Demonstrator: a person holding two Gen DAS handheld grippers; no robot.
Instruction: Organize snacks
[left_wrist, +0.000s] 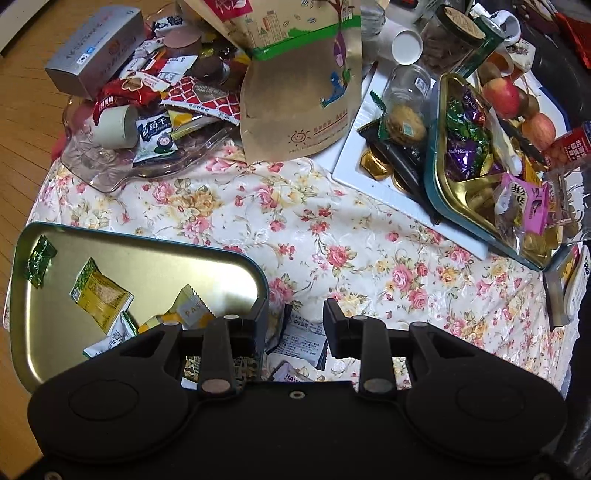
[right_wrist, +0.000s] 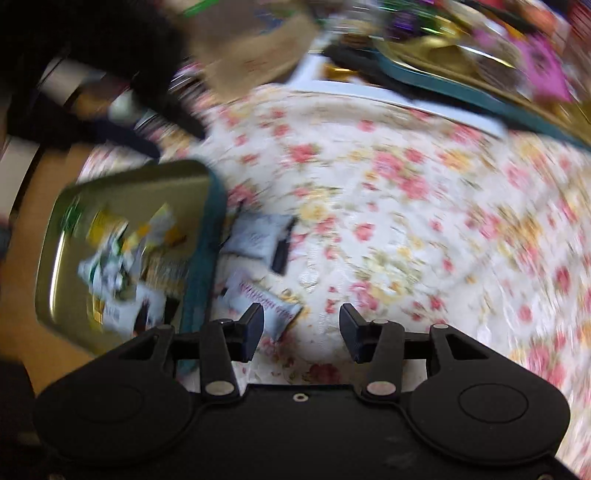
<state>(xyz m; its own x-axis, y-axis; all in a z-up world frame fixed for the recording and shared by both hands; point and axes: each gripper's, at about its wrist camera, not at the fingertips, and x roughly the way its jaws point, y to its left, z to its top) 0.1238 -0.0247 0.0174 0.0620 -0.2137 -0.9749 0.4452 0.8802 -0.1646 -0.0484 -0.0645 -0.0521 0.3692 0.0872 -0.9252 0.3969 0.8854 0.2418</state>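
Note:
A teal-rimmed gold tin tray (left_wrist: 147, 264) at the lower left holds several small snack packets, among them a yellow-green one (left_wrist: 99, 297). My left gripper (left_wrist: 295, 325) is open and empty, its left finger over the tray's right rim; loose white packets (left_wrist: 303, 341) lie on the floral cloth between the fingers. The right wrist view is motion-blurred. There my right gripper (right_wrist: 301, 332) is open and empty above the cloth, with the tray (right_wrist: 201, 236) to its left, one white packet (right_wrist: 256, 234) beside the tray and another (right_wrist: 271, 312) by the left finger.
A clear dish (left_wrist: 110, 166) piled with snacks, a silver box (left_wrist: 96, 48) and a brown paper pouch (left_wrist: 303, 92) stand at the back. A white tray (left_wrist: 384, 192) and a second gold tin (left_wrist: 458, 192) full of sweets sit at the right, with jars and apples behind.

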